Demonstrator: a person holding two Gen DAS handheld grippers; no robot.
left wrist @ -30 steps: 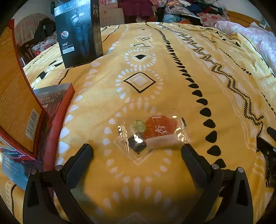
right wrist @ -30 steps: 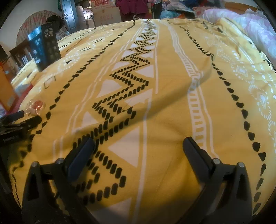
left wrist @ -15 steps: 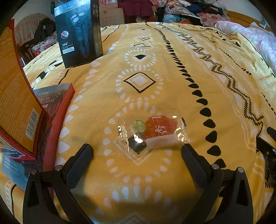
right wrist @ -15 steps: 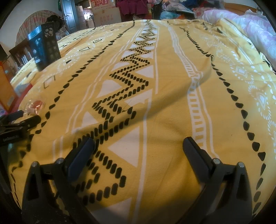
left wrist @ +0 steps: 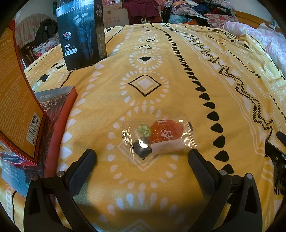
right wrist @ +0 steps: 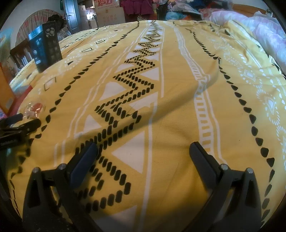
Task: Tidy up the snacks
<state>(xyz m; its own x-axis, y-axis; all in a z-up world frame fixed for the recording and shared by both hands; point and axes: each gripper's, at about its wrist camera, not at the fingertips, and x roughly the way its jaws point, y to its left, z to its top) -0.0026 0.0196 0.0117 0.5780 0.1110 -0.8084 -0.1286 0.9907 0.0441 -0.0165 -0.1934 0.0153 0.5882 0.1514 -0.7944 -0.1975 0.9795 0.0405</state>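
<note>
A clear-wrapped snack [left wrist: 158, 136] with an orange-red piece and a green label lies flat on the yellow patterned bedspread [left wrist: 178, 80]. My left gripper [left wrist: 141, 155] is open, its two fingers just short of the packet and spread wider than it, nothing between them. The right wrist view shows the same snack [right wrist: 34, 108] small at the far left, with the left gripper [right wrist: 23, 121] beside it. My right gripper [right wrist: 143, 148] stands open over bare bedspread [right wrist: 169, 89], holding nothing.
A tall black shaver box [left wrist: 82, 32] stands at the back left. An orange box [left wrist: 16, 100] leans over a flat red mask box [left wrist: 53, 107] at the left edge. Piled clothes [left wrist: 187, 10] lie beyond the bed, pale bedding [left wrist: 268, 39] at right.
</note>
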